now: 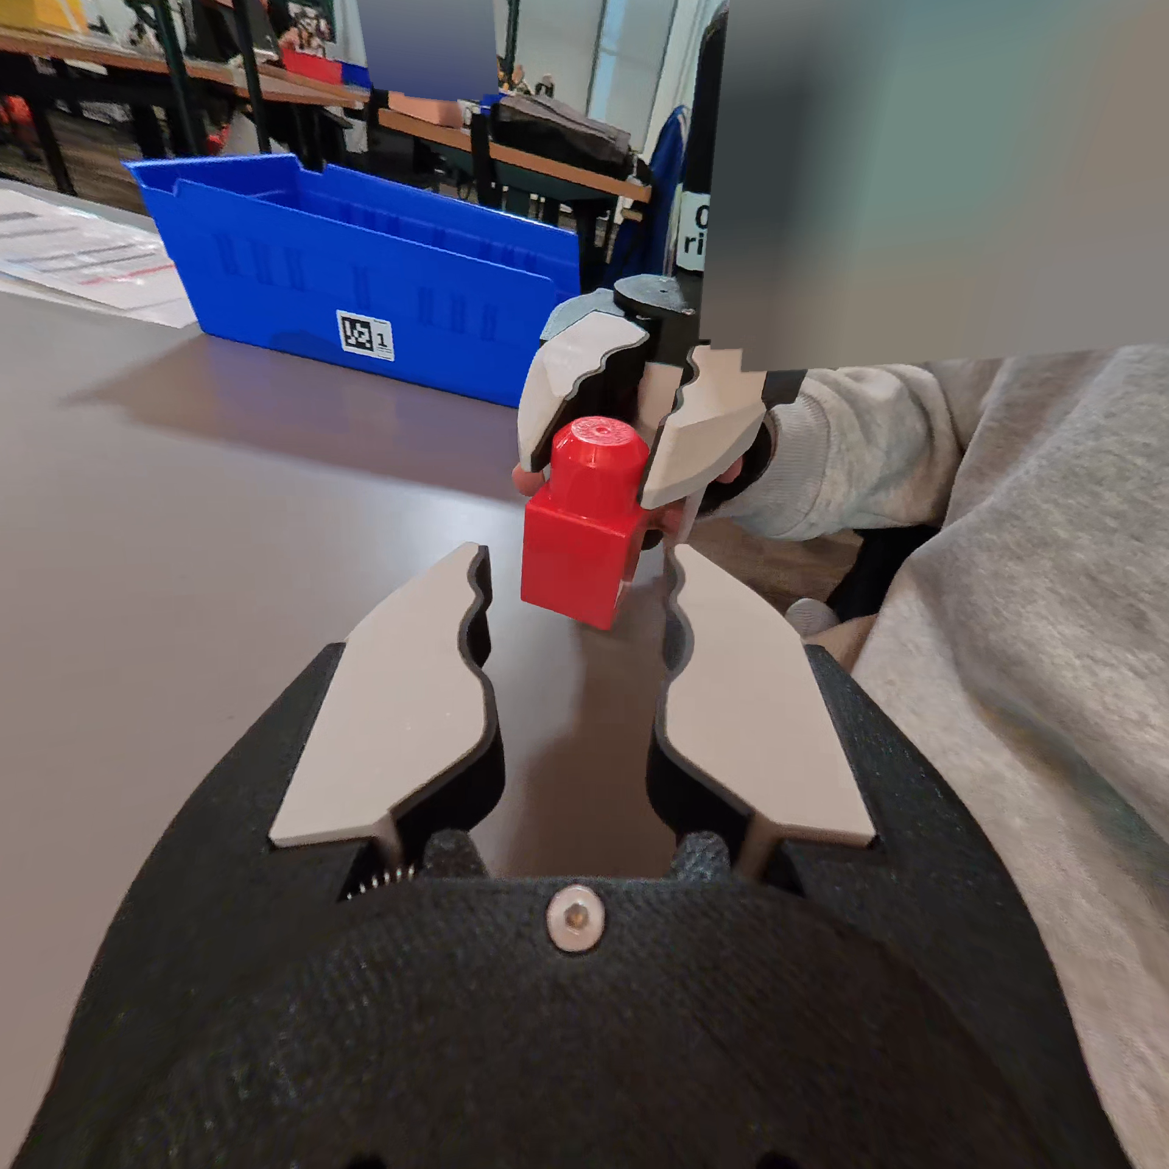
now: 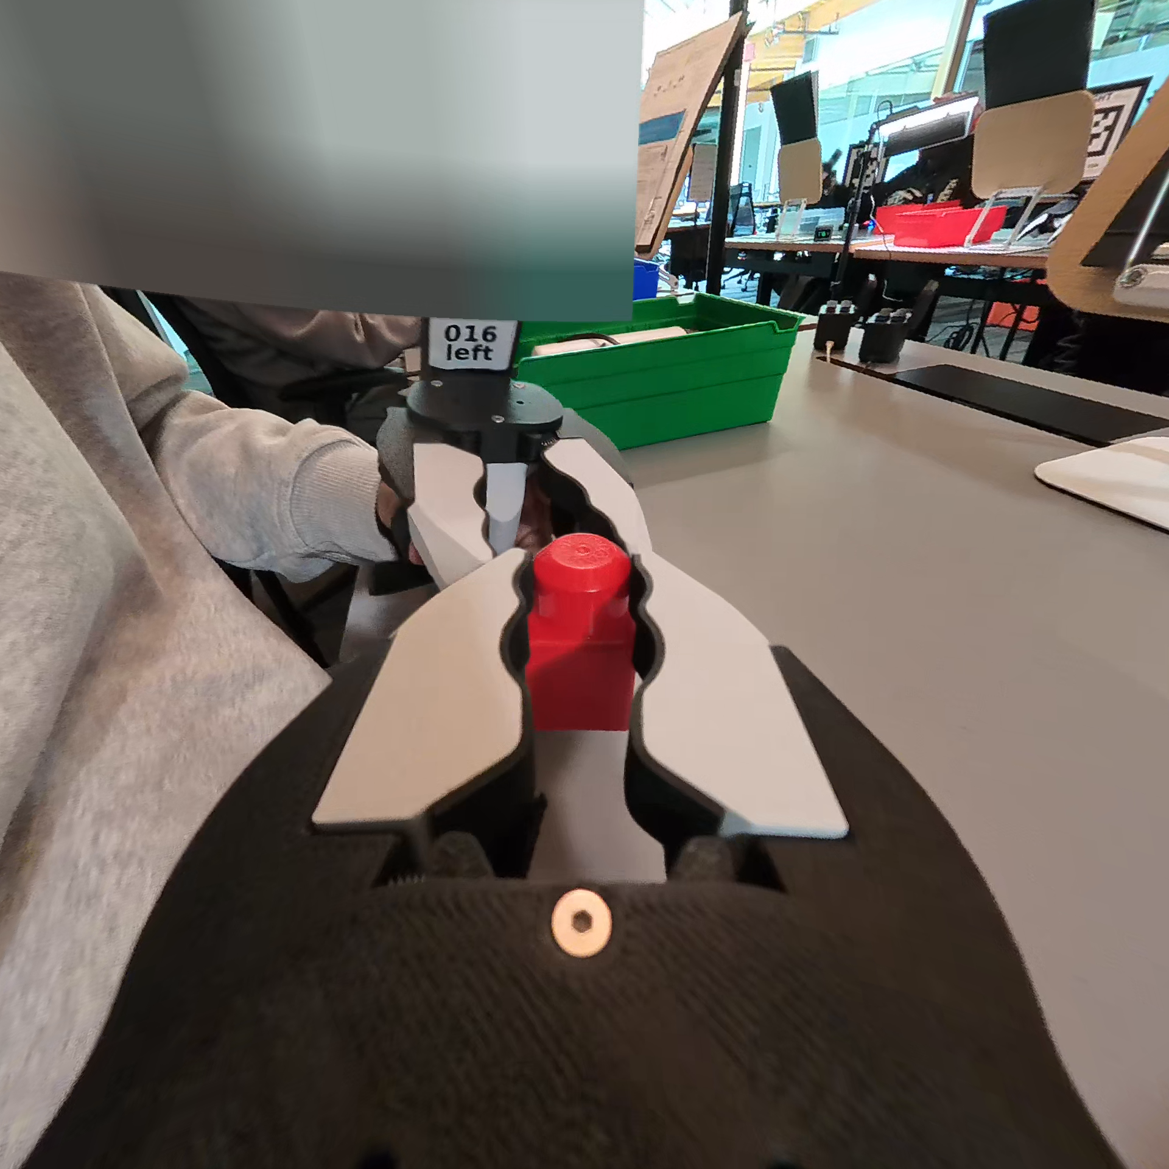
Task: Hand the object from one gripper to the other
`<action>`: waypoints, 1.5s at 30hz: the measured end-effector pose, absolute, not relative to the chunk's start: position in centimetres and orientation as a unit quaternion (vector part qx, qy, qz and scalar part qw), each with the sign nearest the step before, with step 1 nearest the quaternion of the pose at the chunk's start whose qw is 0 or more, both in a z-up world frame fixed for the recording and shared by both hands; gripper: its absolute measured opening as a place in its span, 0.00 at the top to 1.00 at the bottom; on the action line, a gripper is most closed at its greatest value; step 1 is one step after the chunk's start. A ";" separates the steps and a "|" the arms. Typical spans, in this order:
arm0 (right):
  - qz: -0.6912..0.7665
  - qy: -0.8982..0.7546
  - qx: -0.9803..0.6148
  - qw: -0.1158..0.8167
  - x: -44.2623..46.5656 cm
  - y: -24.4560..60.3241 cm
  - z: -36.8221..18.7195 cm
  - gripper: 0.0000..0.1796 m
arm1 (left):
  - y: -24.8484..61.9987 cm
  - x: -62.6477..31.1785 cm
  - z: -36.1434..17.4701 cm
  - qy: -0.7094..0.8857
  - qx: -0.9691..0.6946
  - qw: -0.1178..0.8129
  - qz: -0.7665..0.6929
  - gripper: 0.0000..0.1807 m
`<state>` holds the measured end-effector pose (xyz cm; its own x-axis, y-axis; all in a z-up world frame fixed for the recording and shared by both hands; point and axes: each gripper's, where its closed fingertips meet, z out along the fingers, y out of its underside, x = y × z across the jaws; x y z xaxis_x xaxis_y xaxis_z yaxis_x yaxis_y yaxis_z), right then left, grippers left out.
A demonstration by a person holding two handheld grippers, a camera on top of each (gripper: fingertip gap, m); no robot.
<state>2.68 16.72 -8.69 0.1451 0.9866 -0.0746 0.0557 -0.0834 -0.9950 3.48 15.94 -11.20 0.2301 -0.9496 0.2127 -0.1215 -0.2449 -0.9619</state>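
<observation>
1. Between the right tongs (image 2: pixel 579 626), a red block (image 2: pixel 581 658) is clamped above the bench (image 2: pixel 885 632); its underside is hidden.
2. Just short of the block, the left tongs (image 1: pixel 575 569) are held open, empty.
3. Behind, a blue bin (image 1: pixel 354 278) is cut off by the right tongs.

Black claw (image 1: pixel 575 556); white fingers (image 1: pixel 392 702); grey sleeve (image 1: pixel 841 443)

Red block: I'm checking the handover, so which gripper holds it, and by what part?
The right gripper holds the red block by its round top stud and upper body. The left gripper is open, holding nothing.
</observation>
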 end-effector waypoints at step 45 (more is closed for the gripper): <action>0.568 -0.464 -0.532 0.423 2.6 14.3 -8.2 0.84 | 13.3 4.3 -10.4 0.450 -0.598 0.422 -0.511 0.81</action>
